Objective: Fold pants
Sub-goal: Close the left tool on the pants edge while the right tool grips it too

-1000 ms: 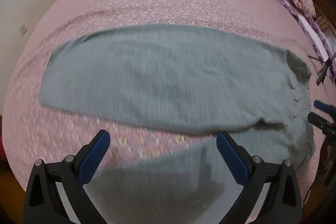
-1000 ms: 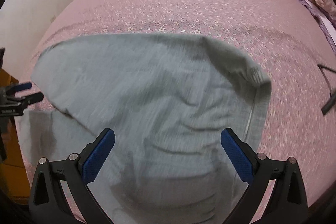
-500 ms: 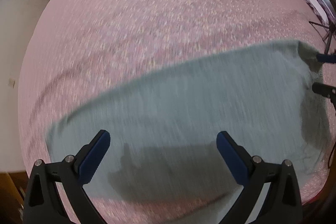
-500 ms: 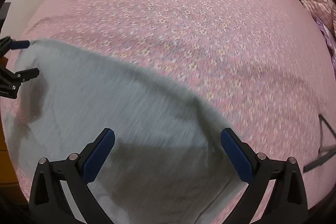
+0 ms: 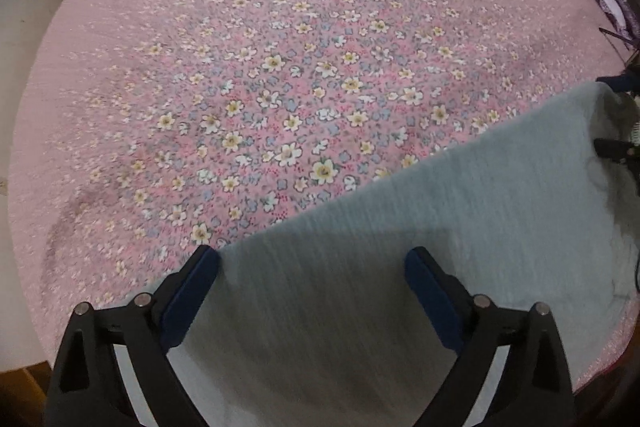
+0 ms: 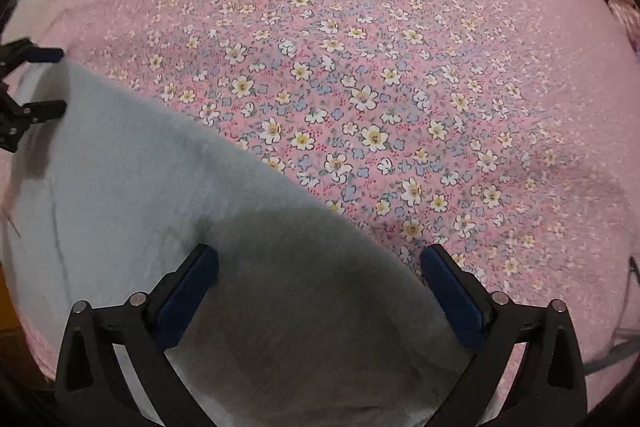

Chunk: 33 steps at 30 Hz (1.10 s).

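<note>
Both tools moved lower toward the bed, left tool (image 5: 312, 291) and right tool (image 6: 320, 291) spread wide, released, over grey pants (image 5: 460, 219) on floral bedspread (image 5: 280, 67).

We see the pants (image 5: 460, 227) on the bedspread (image 5: 280, 67) at its near edge — bare bedspread behind them.
</note>
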### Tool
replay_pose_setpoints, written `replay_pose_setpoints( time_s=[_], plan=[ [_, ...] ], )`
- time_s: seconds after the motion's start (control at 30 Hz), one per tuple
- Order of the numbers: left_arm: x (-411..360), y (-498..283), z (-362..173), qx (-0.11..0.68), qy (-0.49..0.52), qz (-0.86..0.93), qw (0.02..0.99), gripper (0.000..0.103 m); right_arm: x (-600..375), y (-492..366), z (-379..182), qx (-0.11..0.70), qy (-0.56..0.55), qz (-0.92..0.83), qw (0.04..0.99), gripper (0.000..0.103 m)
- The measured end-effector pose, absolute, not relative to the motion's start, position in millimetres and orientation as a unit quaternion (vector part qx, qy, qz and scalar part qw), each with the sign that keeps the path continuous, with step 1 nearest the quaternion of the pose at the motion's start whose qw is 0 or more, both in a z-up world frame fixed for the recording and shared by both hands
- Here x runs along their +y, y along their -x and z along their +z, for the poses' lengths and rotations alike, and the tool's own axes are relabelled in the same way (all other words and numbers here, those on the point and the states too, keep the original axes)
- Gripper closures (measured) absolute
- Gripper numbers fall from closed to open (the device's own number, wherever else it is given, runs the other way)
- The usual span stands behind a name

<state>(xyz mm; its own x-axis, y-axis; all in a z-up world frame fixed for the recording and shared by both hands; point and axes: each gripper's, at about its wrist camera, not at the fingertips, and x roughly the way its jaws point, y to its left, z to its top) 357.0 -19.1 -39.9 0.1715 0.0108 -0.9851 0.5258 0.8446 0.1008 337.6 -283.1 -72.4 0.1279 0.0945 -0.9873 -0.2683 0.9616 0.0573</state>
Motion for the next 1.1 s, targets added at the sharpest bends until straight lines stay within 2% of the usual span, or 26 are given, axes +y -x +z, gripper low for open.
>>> replay_pose_setpoints(
  time_s=[0.37, 0.7, 0.77, 0.87, 0.93, 1.0, 1.03, 1.07, 1.1],
  plan=[
    [-13, -387, -55, 0.617, -0.193, -0.221, 0.73, 0.0, -293, -334, -76, 0.629, 0.066, 0.136, 0.763, 0.0],
    [0, -376, -59, 0.598, -0.18, -0.222, 0.749, 0.0, -293, -310, -62, 0.603, 0.063, 0.142, 0.782, 0.002],
    [2, -370, -56, 0.598, -0.179, -0.22, 0.749, 0.0, -292, -302, -57, 0.596, 0.064, 0.141, 0.788, 0.007],
    [1, -366, -56, 0.601, -0.18, -0.208, 0.75, 0.001, -290, -292, -47, 0.587, 0.072, 0.149, 0.793, 0.03],
    [0, -358, -51, 0.603, -0.173, -0.195, 0.754, 0.005, -288, -287, -40, 0.581, 0.073, 0.158, 0.795, 0.065],
    [-3, -348, -44, 0.597, -0.166, -0.197, 0.76, 0.016, -287, -281, -33, 0.582, 0.067, 0.164, 0.794, 0.086],
    [-5, -342, -40, 0.592, -0.164, -0.2, 0.763, 0.027, -287, -278, -31, 0.582, 0.063, 0.165, 0.794, 0.092],
    [-6, -336, -37, 0.586, -0.161, -0.204, 0.767, 0.041, -287, -273, -28, 0.58, 0.059, 0.167, 0.795, 0.093],
    [-7, -329, -33, 0.579, -0.16, -0.205, 0.773, 0.048, -288, -268, -23, 0.575, 0.057, 0.167, 0.799, 0.093]
  ],
)
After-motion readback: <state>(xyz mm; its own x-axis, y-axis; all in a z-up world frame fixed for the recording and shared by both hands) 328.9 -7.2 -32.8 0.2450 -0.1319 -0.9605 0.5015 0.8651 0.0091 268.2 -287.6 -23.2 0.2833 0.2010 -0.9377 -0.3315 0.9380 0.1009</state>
